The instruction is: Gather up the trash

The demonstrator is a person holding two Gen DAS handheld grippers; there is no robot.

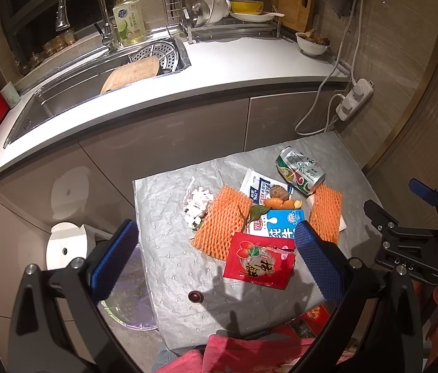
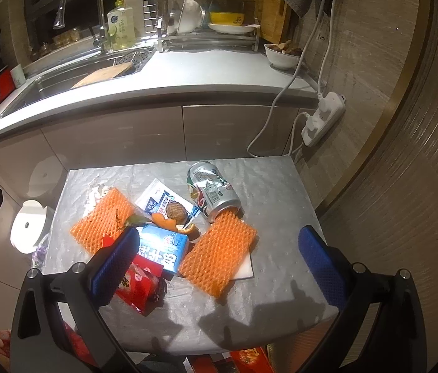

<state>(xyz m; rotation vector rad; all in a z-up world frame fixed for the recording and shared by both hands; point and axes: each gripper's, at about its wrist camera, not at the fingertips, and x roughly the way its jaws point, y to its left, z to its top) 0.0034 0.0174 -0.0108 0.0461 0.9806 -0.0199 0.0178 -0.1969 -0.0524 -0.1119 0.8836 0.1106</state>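
Note:
Trash lies on a grey padded table (image 1: pixel 172 264) (image 2: pixel 265 295). A red snack wrapper (image 1: pixel 259 259) (image 2: pixel 136 286) sits nearest me. Behind it are a blue-and-white milk carton (image 1: pixel 276 222) (image 2: pixel 164 248), two orange foam fruit nets (image 1: pixel 223 220) (image 2: pixel 217 256), a dented drink can (image 1: pixel 300 171) (image 2: pixel 214 191), a white-and-blue sachet (image 2: pixel 164 199), orange peel (image 2: pixel 172 225), shredded white paper (image 1: pixel 197 203) and a small dark nut (image 1: pixel 195 296). My left gripper (image 1: pixel 216 248) hovers open above the table's front, the wrapper between its fingers' lines. My right gripper (image 2: pixel 219 264) is open over the nearer net.
Behind the table runs a white kitchen counter (image 1: pixel 234 65) with a sink (image 1: pixel 72 93), dish rack (image 1: pixel 231 15) and a bowl (image 1: pixel 312 42). A power strip (image 1: pixel 354 99) hangs on the right wall. A white round bin (image 1: pixel 66 245) stands at the left; red bags (image 1: pixel 250 354) lie below the table.

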